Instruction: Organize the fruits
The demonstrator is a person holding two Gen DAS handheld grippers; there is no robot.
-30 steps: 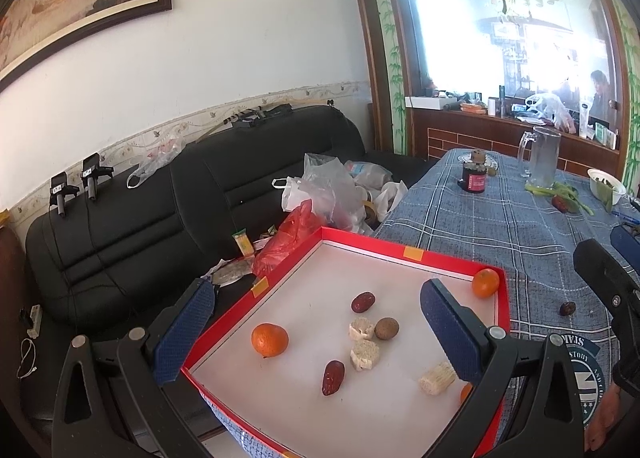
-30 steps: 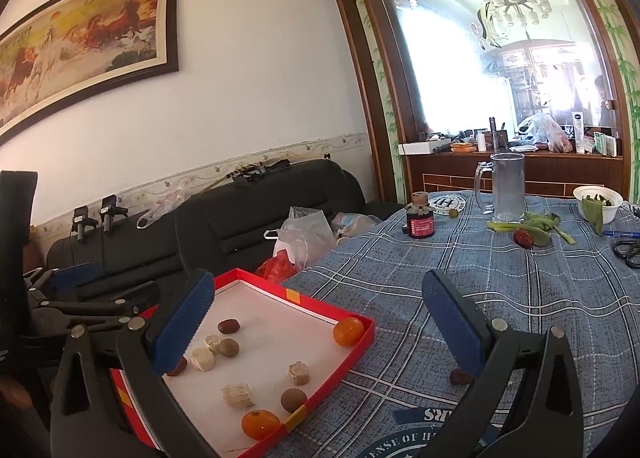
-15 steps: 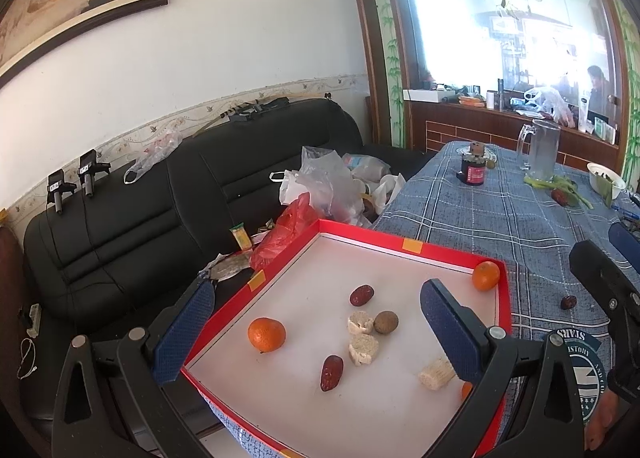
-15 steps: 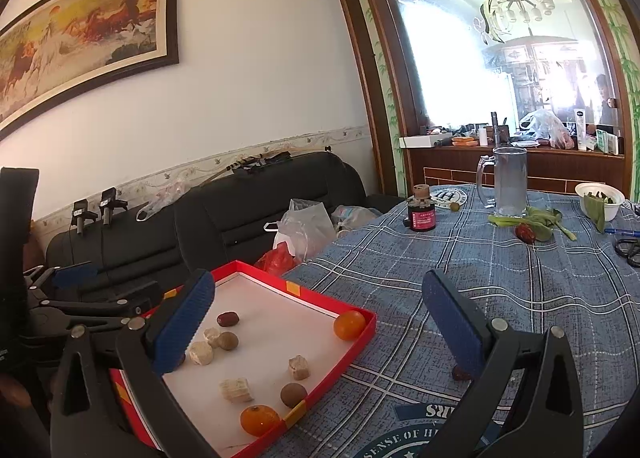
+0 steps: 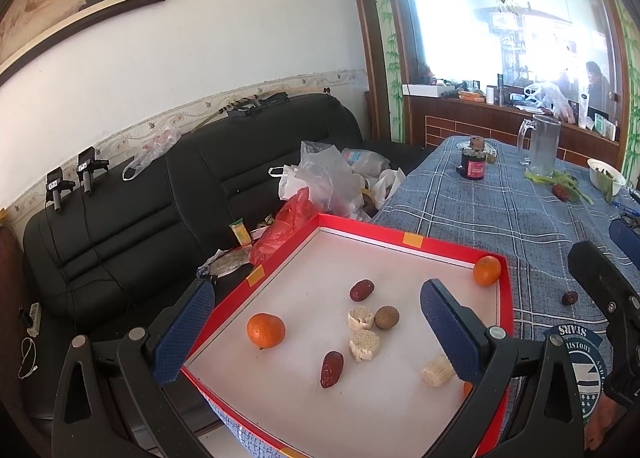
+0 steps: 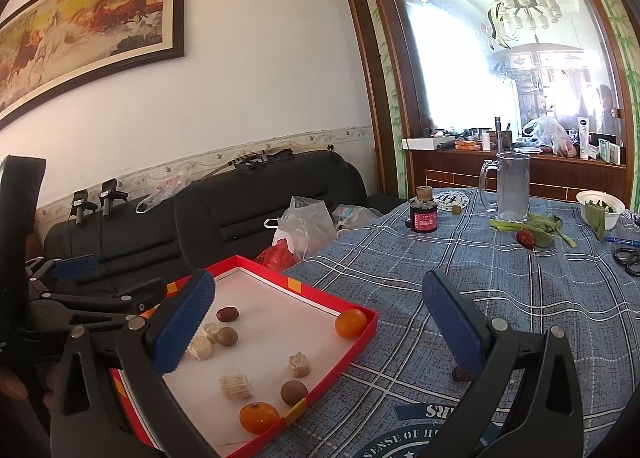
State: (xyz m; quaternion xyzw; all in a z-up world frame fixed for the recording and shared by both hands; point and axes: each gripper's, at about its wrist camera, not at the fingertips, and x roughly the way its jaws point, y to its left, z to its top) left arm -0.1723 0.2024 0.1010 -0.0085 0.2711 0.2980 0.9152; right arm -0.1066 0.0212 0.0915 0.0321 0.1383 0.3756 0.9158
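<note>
here both jaws stand wide and empty: the left gripper (image 5: 312,334) hovers over the red tray (image 5: 408,240) framing its fruit, the right gripper (image 6: 320,322) has the loose date (image 6: 462,374) by its right finger, likely the next pick.

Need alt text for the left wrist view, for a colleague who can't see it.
The open left gripper hovers over a red-rimmed tray on a blue plaid tablecloth, holding nothing. Inside the tray lie tangerines, red dates, pale chunks and a brown round fruit; another date lies on the cloth.
</note>
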